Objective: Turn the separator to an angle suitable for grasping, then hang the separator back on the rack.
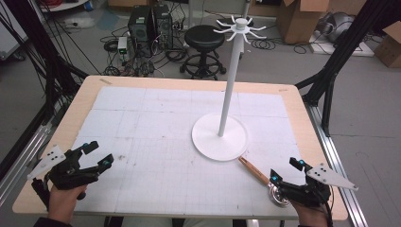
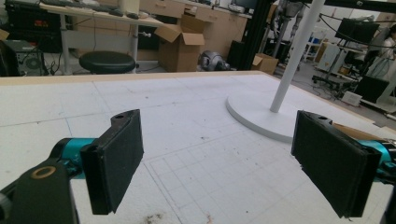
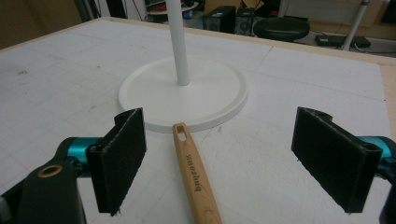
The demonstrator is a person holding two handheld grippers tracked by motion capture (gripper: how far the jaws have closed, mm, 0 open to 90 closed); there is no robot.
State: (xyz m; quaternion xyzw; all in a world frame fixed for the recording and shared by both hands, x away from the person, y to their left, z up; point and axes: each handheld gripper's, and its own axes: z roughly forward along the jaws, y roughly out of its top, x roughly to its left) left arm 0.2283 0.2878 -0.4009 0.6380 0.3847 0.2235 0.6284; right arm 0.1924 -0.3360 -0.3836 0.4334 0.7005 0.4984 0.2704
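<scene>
Wooden handle [image 3: 194, 175] lies between the right claw [image 1: 286, 171]'s wide-apart jaws, untouched; its metal head [image 1: 279, 197] is half hidden beneath that claw. Left claw [image 1: 97, 154] gapes empty.

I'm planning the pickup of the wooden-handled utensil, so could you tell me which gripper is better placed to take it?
The right gripper, probably. Its jaws stand open with the wooden handle lying on the table between them, pointing at the white stand's base. The left gripper sits at the table's far side.
</scene>
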